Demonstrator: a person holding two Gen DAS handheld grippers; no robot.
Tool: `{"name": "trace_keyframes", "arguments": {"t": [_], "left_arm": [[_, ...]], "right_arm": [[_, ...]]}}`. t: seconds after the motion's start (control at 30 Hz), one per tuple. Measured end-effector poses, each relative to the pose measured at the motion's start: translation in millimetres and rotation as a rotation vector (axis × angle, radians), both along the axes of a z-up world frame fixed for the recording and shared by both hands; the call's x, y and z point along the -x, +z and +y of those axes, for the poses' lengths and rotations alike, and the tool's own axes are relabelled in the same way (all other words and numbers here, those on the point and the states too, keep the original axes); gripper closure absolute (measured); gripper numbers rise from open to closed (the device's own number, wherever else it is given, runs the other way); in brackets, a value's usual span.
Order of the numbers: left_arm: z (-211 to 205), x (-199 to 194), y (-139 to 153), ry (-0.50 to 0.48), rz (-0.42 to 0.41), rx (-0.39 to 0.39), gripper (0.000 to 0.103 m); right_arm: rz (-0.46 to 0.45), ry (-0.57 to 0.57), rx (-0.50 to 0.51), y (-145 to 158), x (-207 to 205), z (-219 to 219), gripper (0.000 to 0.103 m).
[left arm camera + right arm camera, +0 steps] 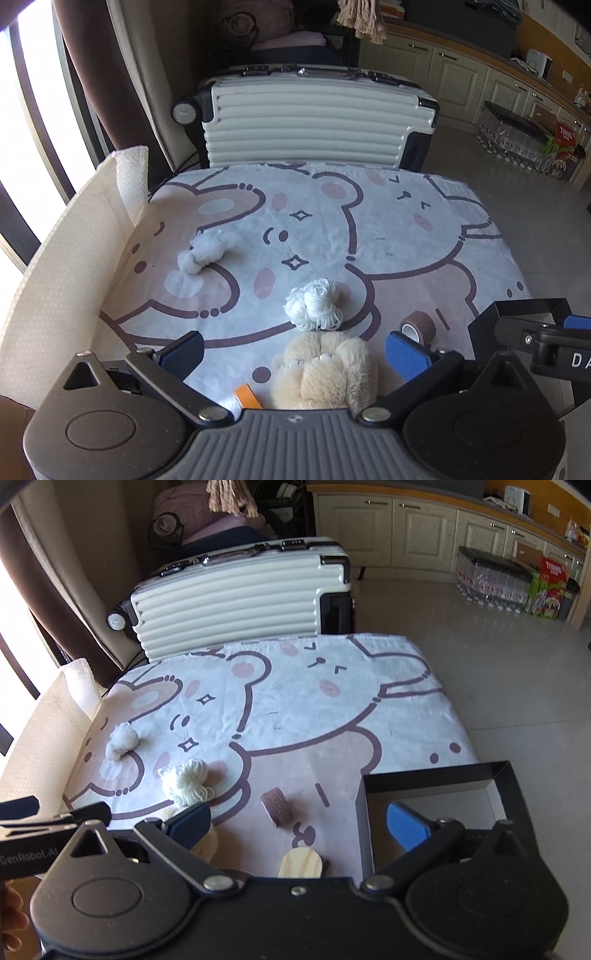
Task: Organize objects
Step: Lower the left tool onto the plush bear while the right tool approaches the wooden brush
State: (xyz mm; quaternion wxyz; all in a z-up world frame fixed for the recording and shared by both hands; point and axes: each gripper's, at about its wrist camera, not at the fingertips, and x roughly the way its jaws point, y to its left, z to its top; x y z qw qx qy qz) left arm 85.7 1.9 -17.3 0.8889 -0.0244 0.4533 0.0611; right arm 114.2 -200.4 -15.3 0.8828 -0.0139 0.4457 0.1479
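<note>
On the bear-print cloth (pixel 369 229) lie a white yarn bundle (pixel 316 304), a knotted white cloth ball (pixel 203 253), a brown tape roll (pixel 419 325), a beige plush toy (pixel 325 373) and an orange roll (pixel 247 395). My left gripper (pixel 295 356) is open, with the plush between its fingers but untouched. My right gripper (pixel 297 823) is open and empty, its right finger over the black box (pixel 436 775). In the right wrist view I see the yarn (pixel 186 781), cloth ball (pixel 122 742), tape roll (pixel 277 806) and a wooden piece (pixel 301 864).
A cream suitcase (pixel 306 125) stands behind the table. White foam sheeting (pixel 66 266) rises along the left edge. Kitchen cabinets (pixel 406 528) and boxed goods (pixel 546 587) stand at the back right on the tiled floor.
</note>
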Motion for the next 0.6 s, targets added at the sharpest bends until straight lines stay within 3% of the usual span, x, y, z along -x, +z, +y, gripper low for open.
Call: {"name": "trace_keyframes", "arguments": {"t": [0.13,0.33,0.6], "left_arm": [[9.6,-11.1,-21.2,0.025,0.07,0.051,0.0],[32.6,-23.1,-47.1,0.08,0.133,0.208,0.0],[45.9,-34.3,-78.5,0.11,0.214,0.291,0.008]], "right_arm": [[0.034,0.007,0.003,-13.3,-5.9,0.4,0.0],[0.094,0.018,-0.005,-29.9,-14.3,2.4,0.0],[0.136,0.019,-0.026,-42.3,-22.4,-0.2,0.001]]}}
